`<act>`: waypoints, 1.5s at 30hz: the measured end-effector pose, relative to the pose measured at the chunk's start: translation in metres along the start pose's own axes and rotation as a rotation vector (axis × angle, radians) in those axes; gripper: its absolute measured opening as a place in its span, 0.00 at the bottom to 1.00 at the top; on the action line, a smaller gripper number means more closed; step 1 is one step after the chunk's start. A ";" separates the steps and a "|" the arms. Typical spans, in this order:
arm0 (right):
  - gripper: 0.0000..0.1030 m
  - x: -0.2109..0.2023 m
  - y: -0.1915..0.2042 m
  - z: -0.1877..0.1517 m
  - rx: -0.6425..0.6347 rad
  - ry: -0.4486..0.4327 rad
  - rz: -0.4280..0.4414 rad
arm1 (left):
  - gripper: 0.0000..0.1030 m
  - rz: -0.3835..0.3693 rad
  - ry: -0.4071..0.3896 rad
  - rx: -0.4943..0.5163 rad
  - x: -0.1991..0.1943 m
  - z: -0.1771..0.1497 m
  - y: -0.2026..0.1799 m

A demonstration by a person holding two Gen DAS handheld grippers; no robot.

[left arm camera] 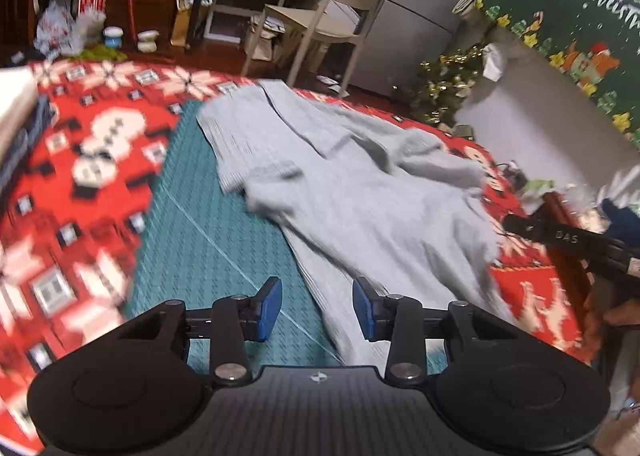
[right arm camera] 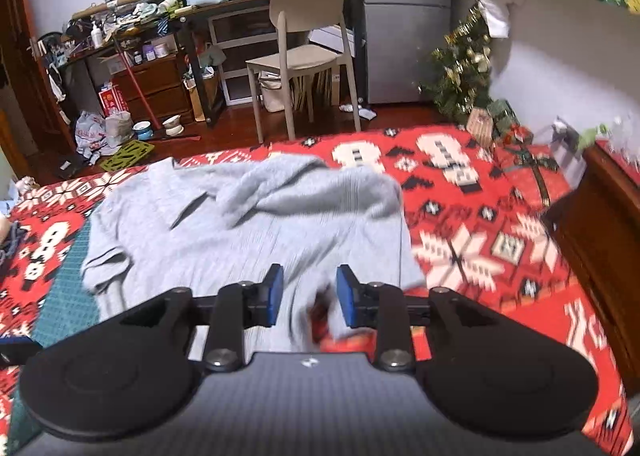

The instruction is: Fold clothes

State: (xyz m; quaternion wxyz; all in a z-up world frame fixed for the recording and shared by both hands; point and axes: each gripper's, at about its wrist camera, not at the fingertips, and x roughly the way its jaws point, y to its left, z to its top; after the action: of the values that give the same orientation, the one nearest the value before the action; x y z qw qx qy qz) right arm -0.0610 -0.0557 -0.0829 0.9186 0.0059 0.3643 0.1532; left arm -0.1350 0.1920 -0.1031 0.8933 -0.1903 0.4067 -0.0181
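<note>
Indoor light, moderate, even; no hard shadows. Strong fisheye bend at edges in both views, corners dark. Motion blur smears red blanket (left arm camera: 72, 183) and grey sweater (left arm camera: 360, 191) in both. Gripper bodies near lens sharp. Far chair (right arm camera: 304, 51) fairly crisp. Slight sheen on fridge (right arm camera: 400, 19).

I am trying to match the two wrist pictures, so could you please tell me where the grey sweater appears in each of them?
Left wrist: the grey sweater runs from upper centre down to between the open left gripper, lying over the teal mat.
Right wrist: the sweater fills the centre-left, just beyond the open right gripper.
Shared landmark: the beige chair stands behind the sweater in both.
</note>
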 end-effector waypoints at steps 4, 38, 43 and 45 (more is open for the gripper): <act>0.32 -0.016 -0.012 -0.012 0.106 0.039 0.031 | 0.36 -0.013 0.004 -0.015 -0.001 -0.020 -0.009; 0.50 0.019 -0.036 -0.013 0.314 0.121 0.080 | 0.09 0.175 0.062 -0.030 0.015 0.004 -0.032; 0.50 0.018 -0.029 -0.012 0.255 0.121 0.067 | 0.08 0.217 0.047 -0.032 -0.010 -0.001 0.006; 0.50 0.016 -0.029 -0.011 0.243 0.121 0.066 | 0.07 0.224 0.049 -0.048 -0.014 -0.003 0.022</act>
State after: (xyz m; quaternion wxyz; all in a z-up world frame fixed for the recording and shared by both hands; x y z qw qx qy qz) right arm -0.0498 -0.0796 -0.1052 0.8819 0.1200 0.4344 0.1381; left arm -0.1498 0.2140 -0.1027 0.8748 -0.1643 0.4473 0.0871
